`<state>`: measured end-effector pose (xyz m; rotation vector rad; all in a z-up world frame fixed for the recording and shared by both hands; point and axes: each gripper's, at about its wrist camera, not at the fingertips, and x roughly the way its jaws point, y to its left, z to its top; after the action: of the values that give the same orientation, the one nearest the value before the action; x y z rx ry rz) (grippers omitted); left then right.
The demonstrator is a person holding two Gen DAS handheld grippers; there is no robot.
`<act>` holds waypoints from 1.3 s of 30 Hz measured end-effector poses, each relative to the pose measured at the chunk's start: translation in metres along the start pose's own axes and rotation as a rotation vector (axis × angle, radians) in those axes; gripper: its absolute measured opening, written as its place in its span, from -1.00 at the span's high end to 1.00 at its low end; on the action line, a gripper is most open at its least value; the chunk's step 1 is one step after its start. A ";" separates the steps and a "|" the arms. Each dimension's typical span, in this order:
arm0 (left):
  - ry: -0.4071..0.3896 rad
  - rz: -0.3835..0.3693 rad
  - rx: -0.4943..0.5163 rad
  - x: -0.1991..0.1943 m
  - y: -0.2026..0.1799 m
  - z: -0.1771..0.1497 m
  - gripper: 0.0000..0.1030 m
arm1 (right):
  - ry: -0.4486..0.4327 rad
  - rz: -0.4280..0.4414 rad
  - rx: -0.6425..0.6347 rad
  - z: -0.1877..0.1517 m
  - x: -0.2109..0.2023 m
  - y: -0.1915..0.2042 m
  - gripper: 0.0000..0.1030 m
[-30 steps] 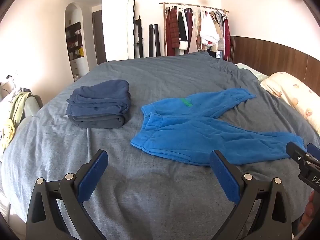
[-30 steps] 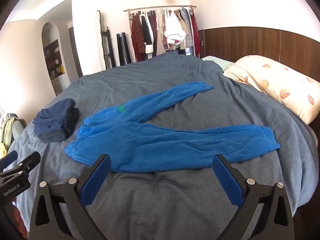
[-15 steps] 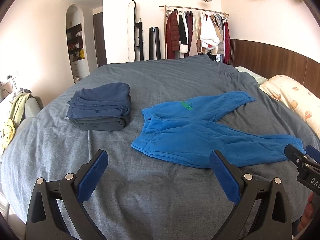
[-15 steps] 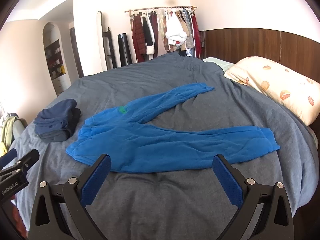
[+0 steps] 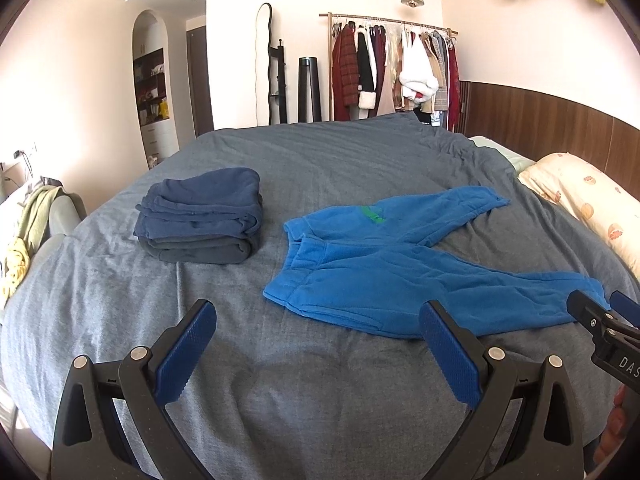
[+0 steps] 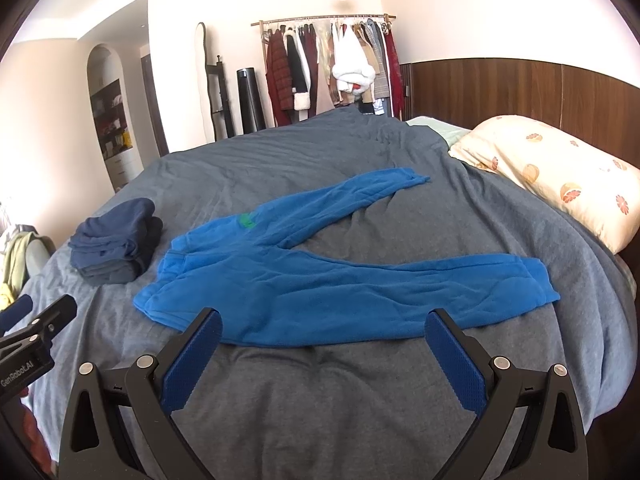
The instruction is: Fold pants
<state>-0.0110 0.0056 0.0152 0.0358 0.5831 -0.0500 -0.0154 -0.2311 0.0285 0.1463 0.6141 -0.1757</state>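
— Both cameras drew back slightly; blue pants (image 6: pixel 340 280) unmoved, spread flat on bed (image 6: pixel 340 400), legs splayed.
— Grippers?
— Left gripper (image 5: pixel 318 350), right gripper (image 6: pixel 320 354): wide apart, empty. Folding not begun.

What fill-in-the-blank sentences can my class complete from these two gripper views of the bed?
1. The bright blue pants lie spread out on the grey ___.
2. The left gripper and right gripper are both ___.
3. The folded navy stack sits beside the pants' ___ end.
4. The floral pillow lies against the ___ headboard.

Missing words: bed; open; waistband; wooden
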 end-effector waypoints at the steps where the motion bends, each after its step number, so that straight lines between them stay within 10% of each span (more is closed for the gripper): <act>1: 0.000 0.001 0.001 0.000 0.000 0.000 -1.00 | -0.001 -0.001 0.000 0.000 0.000 0.000 -0.99; 39: 0.028 0.018 -0.021 0.007 0.014 -0.003 -1.00 | 0.019 -0.008 -0.015 0.004 0.001 0.009 -0.99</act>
<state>-0.0057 0.0193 0.0088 0.0216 0.6115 -0.0259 -0.0109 -0.2231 0.0315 0.1310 0.6352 -0.1778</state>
